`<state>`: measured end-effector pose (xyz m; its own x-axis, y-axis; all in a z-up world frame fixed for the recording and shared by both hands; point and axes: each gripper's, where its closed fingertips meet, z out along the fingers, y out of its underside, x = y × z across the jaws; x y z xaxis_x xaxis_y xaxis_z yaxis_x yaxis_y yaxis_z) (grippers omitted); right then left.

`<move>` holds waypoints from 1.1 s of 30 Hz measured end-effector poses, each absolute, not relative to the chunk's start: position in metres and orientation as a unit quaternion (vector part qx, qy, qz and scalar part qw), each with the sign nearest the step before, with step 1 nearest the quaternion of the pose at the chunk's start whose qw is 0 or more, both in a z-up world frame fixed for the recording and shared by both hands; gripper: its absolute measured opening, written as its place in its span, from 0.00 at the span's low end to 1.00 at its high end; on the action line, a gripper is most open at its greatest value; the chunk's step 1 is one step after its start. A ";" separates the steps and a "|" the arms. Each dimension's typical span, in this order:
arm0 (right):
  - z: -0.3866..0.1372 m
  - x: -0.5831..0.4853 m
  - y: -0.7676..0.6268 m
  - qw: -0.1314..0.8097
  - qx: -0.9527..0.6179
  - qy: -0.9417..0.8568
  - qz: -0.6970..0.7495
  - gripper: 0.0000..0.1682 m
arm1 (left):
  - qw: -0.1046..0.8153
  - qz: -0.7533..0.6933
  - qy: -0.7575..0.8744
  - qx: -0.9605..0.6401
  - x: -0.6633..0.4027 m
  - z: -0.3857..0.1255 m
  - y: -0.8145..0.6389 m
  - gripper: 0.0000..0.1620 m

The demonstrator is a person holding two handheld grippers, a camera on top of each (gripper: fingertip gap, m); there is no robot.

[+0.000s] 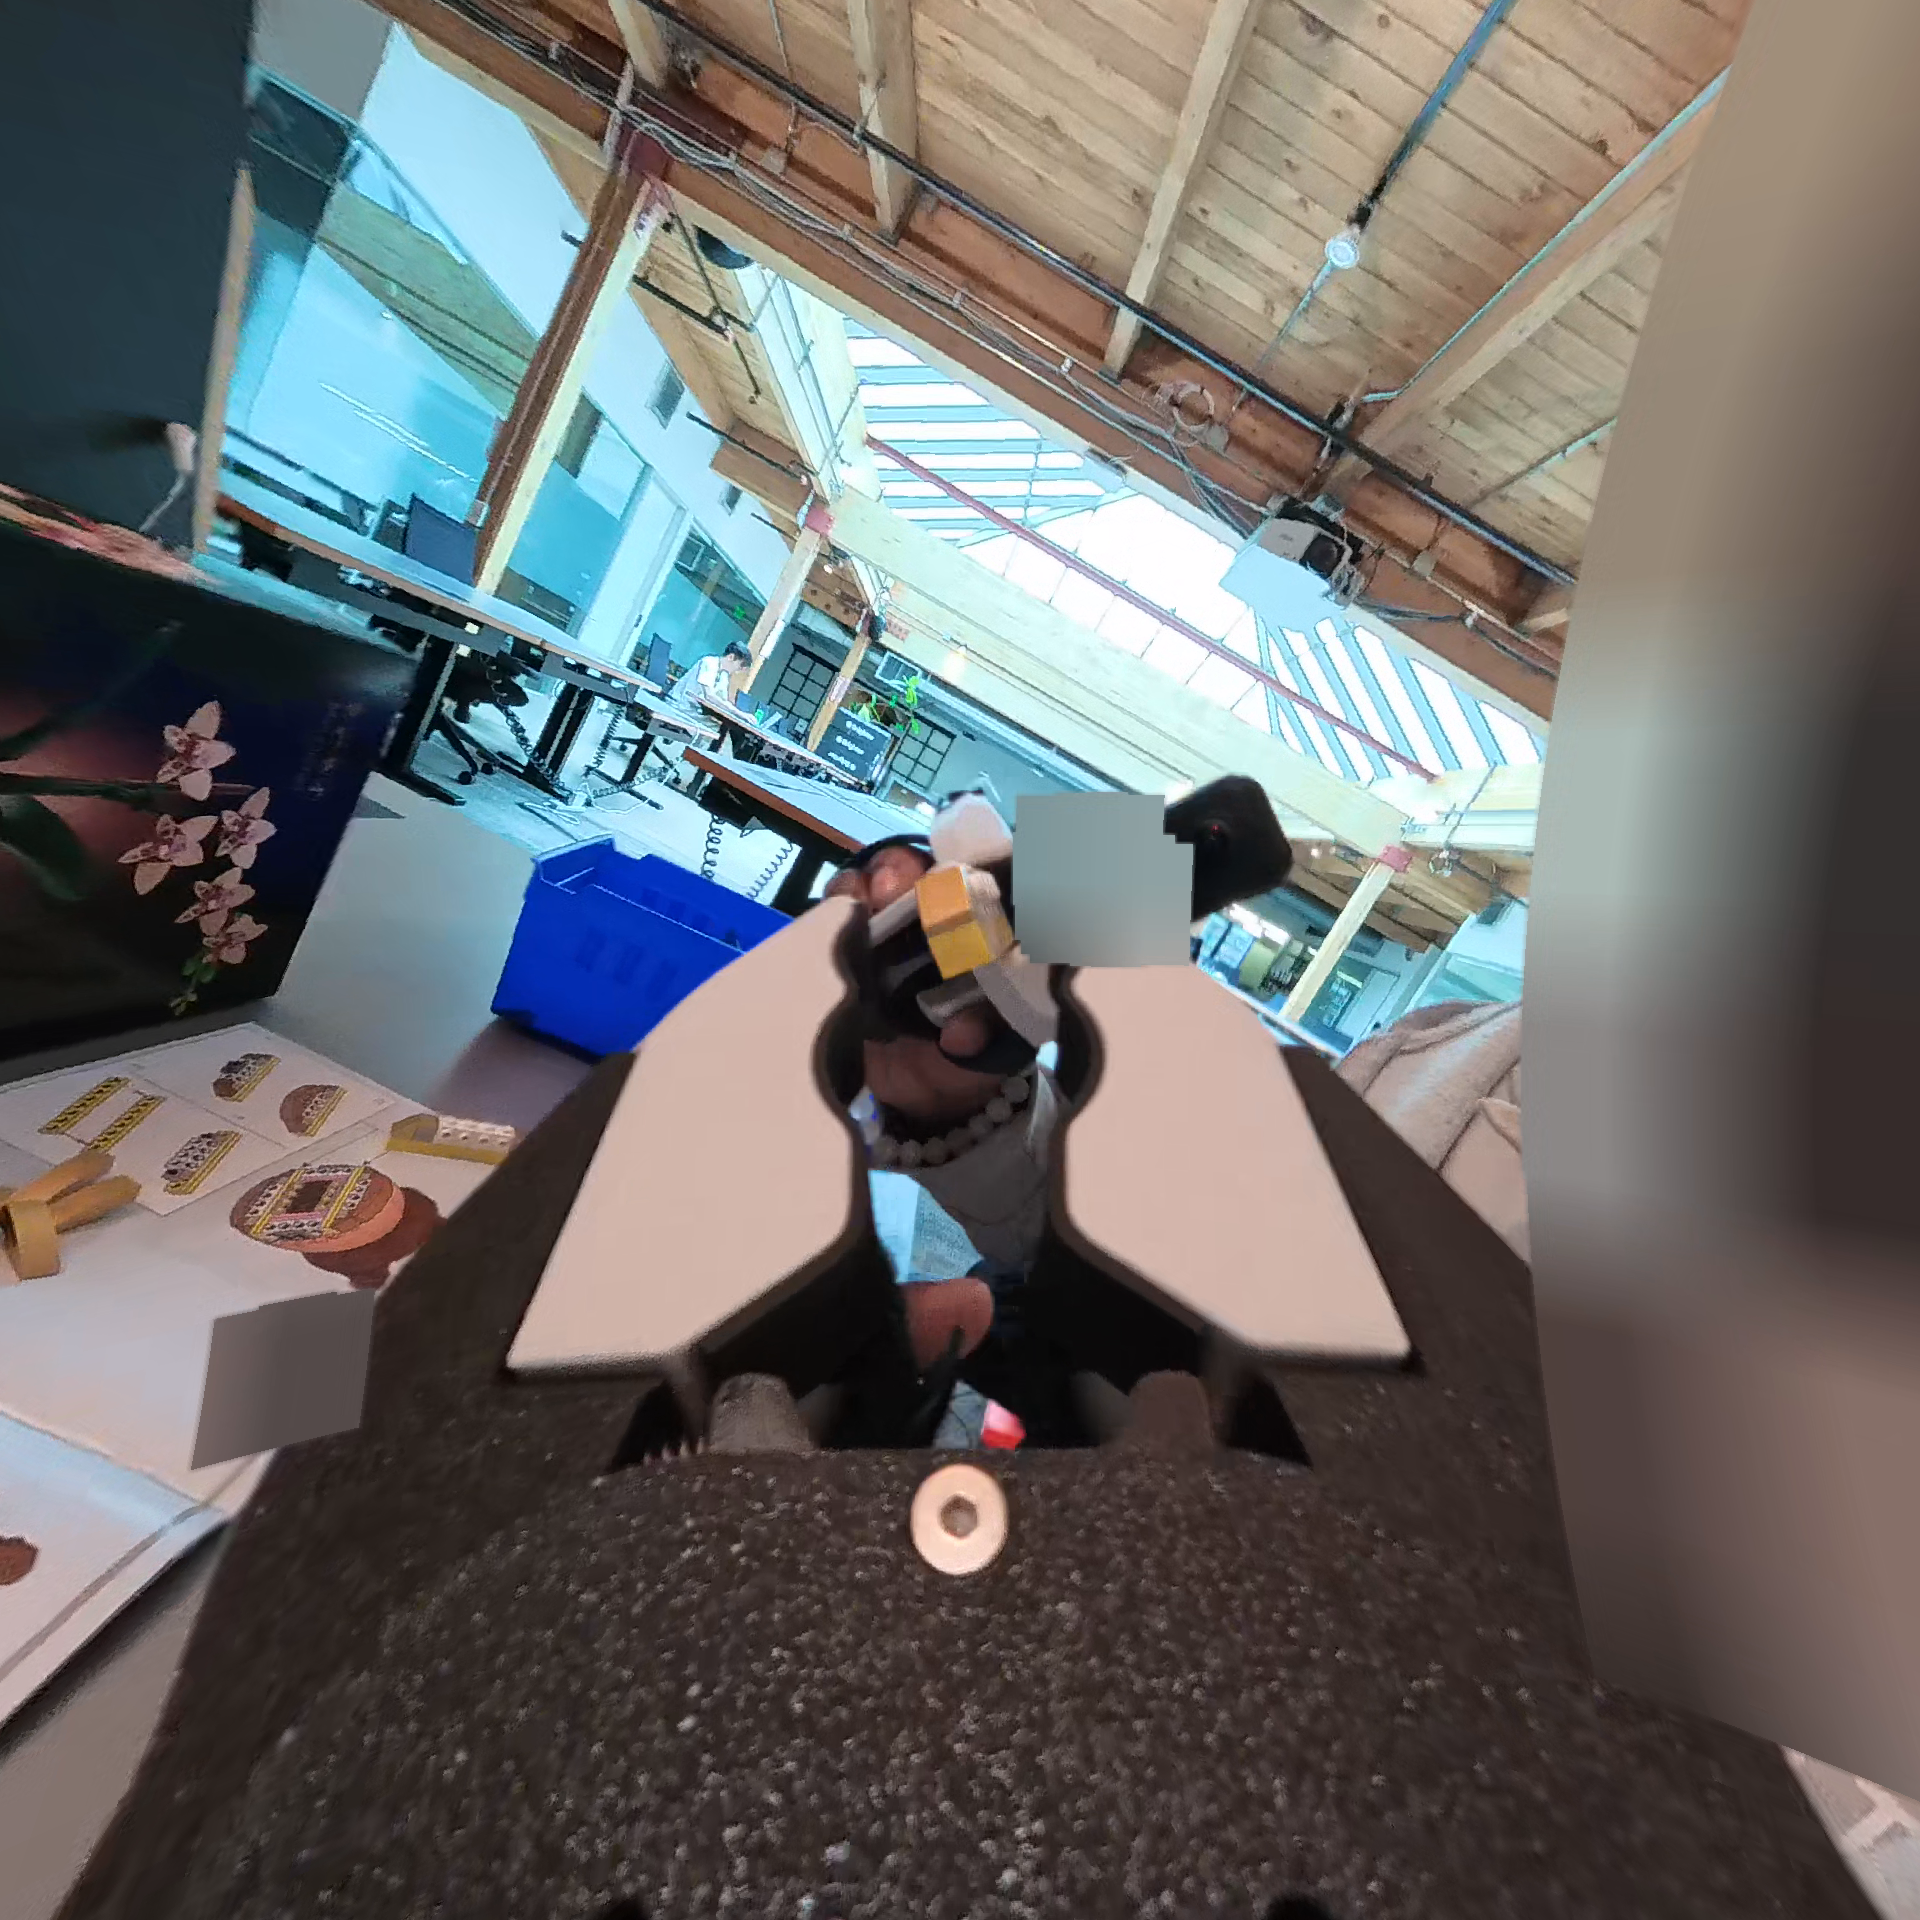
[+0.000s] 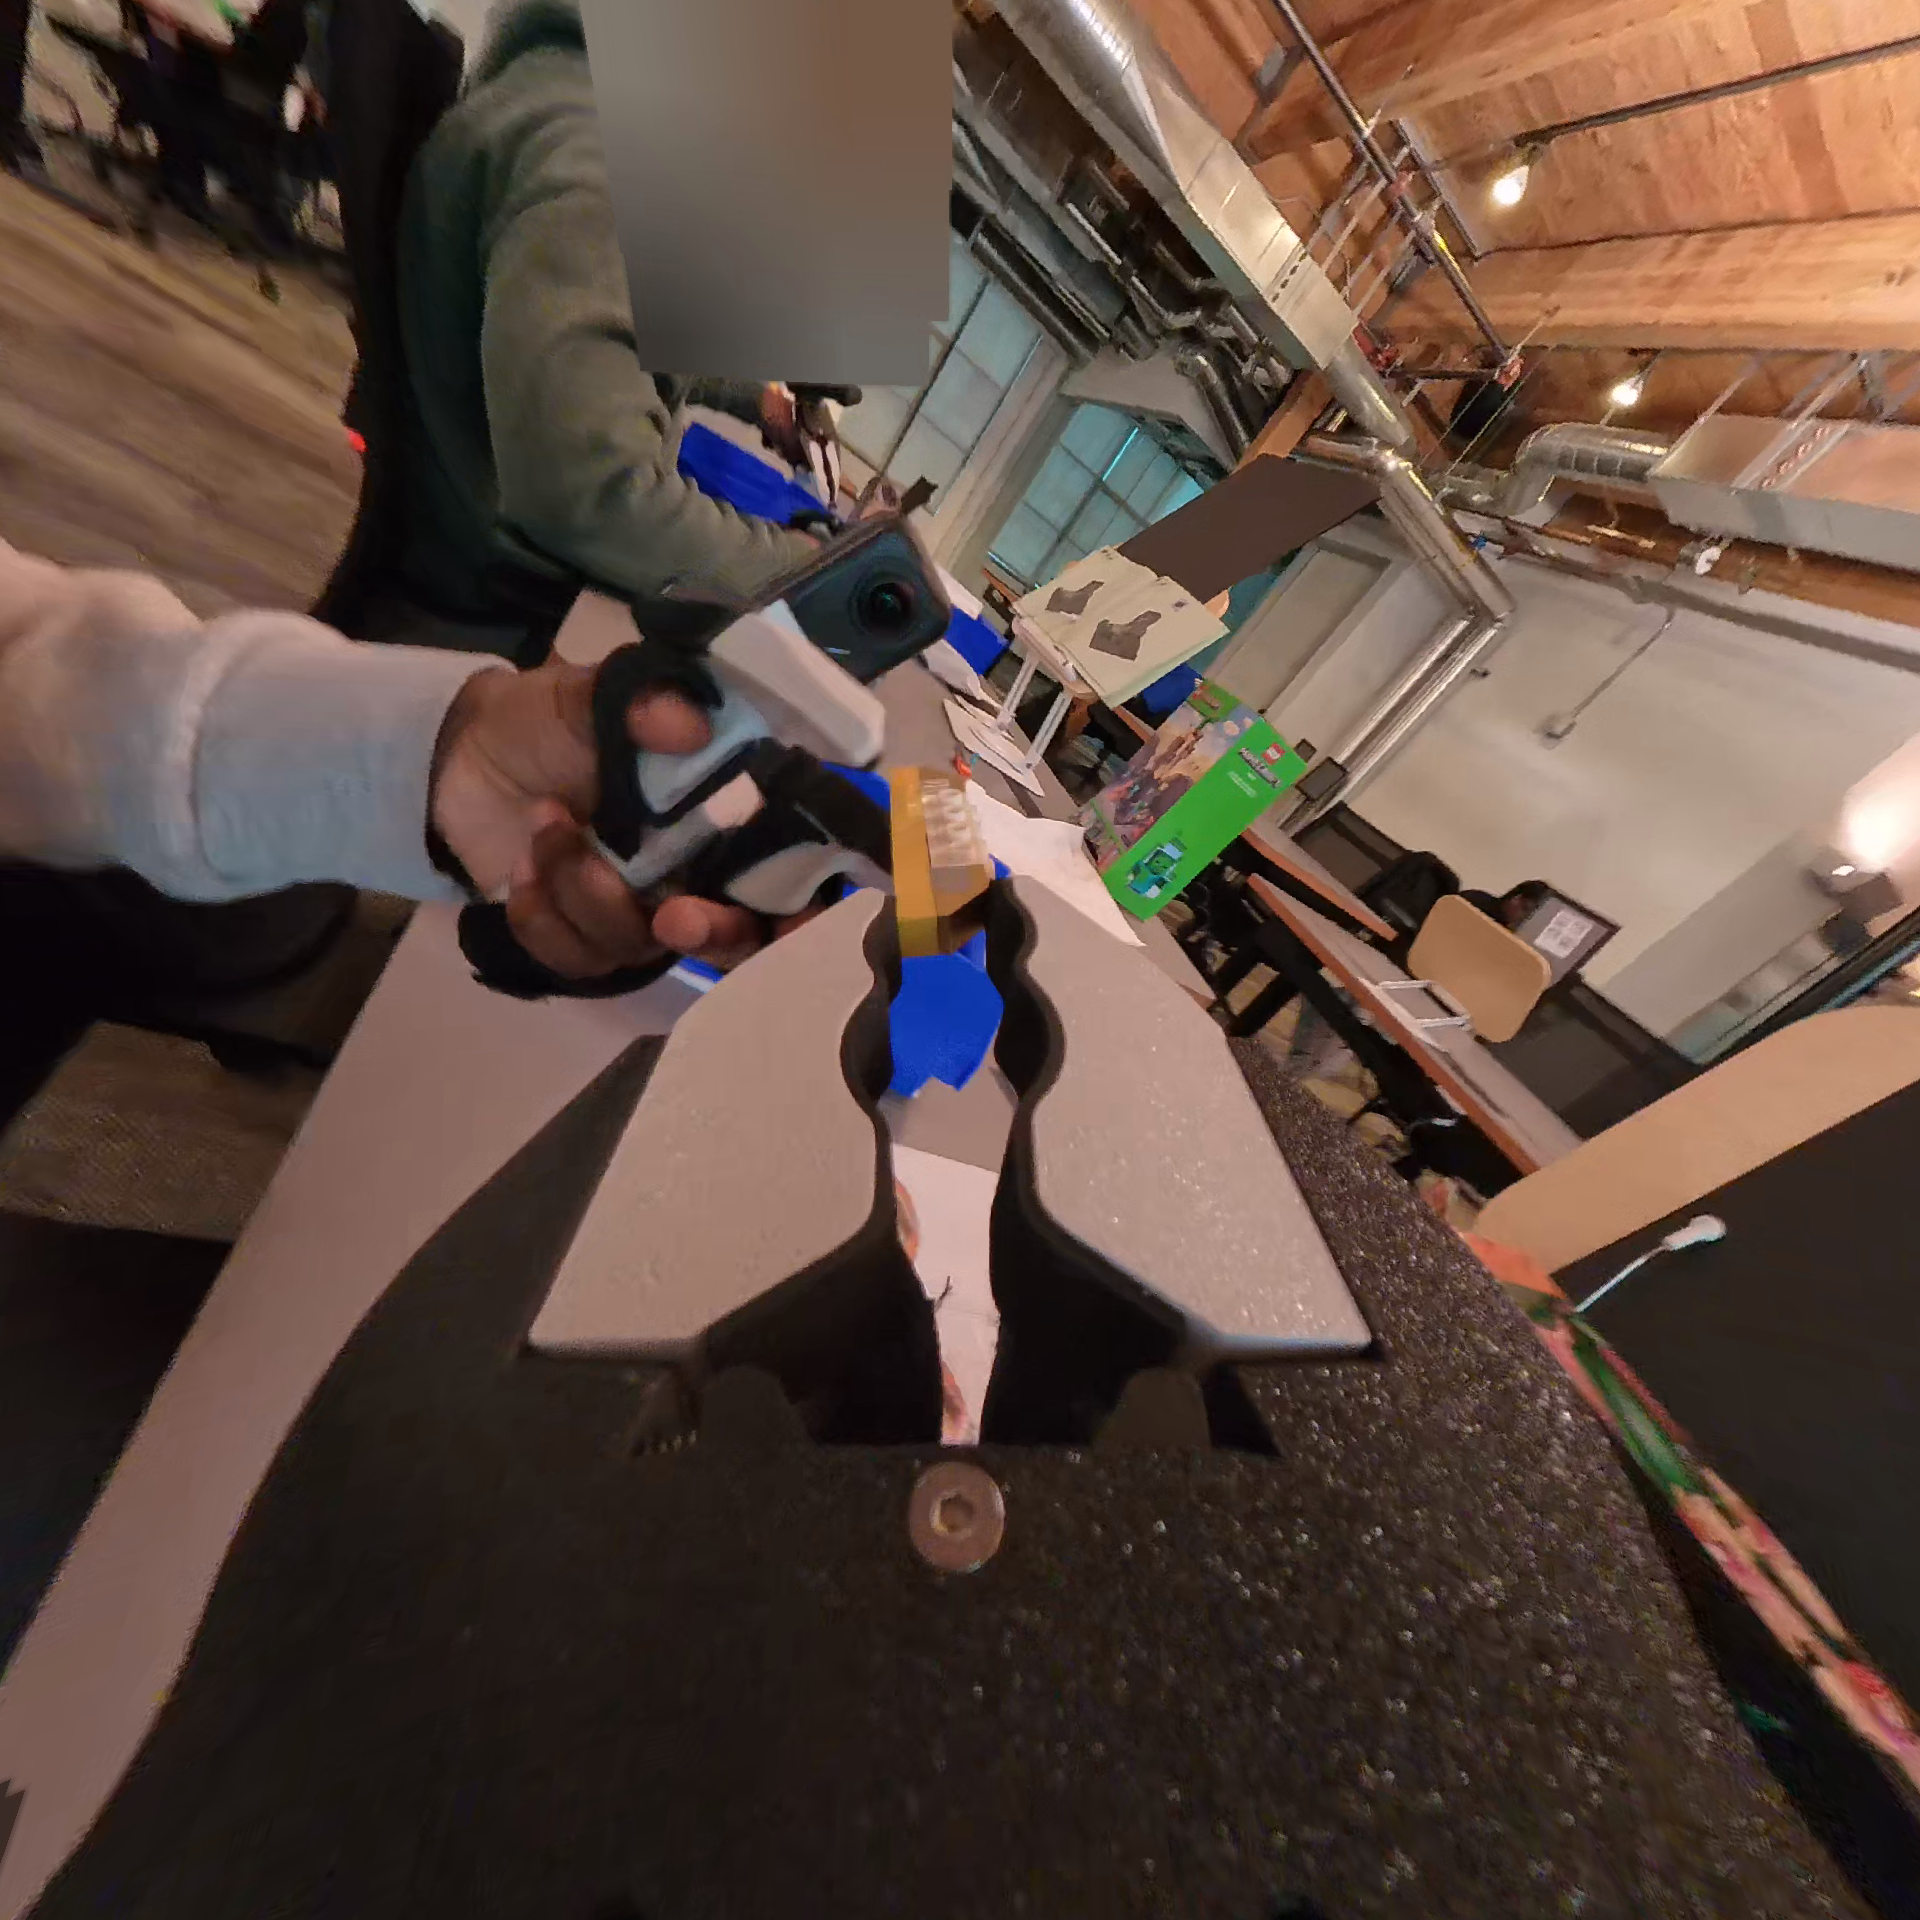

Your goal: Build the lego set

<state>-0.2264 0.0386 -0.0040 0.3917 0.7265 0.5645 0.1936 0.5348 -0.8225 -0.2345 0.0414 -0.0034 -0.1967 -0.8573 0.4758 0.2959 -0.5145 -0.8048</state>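
Both wrist views tilt upward over the worktop (image 1: 416, 935), facing each other closely; both show the yellow brick assembly (image 1: 961, 920) mid-frame.

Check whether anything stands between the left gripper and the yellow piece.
Nothing visible does. The yellow piece, clamped in the right gripper, sits right at the tips of the left gripper, with no other thing between them.

The tabletop (image 1: 436, 935) is grey and smooth. On it lies an open instruction booklet (image 1: 135, 1330), and on its pages rest two tan curved pieces (image 1: 57, 1216) and a tan-and-white brick assembly (image 1: 452, 1138). Behind the booklet stands a dark box with orchid pictures (image 1: 177, 810). A blue bin (image 1: 634, 940) stands near the far edge.
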 end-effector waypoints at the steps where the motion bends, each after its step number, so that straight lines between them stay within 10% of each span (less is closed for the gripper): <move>1: -0.001 -0.225 0.039 0.707 -0.446 -0.509 0.205 0.09 | 0.402 -0.717 0.299 -0.485 -0.233 -0.004 0.037 0.23; 5: 0.001 -0.227 0.035 0.711 -0.429 -0.518 0.204 0.09 | 0.421 -0.714 0.310 -0.466 -0.232 -0.001 0.032 0.03; 23: 0.000 -0.239 0.039 0.724 -0.386 -0.569 0.053 0.21 | 0.393 -0.767 0.230 -0.452 -0.237 -0.002 0.036 0.04; 33: -0.005 -0.245 0.036 0.688 -0.387 -0.610 0.064 0.11 | 0.358 -0.778 0.231 -0.462 -0.230 -0.005 0.029 0.05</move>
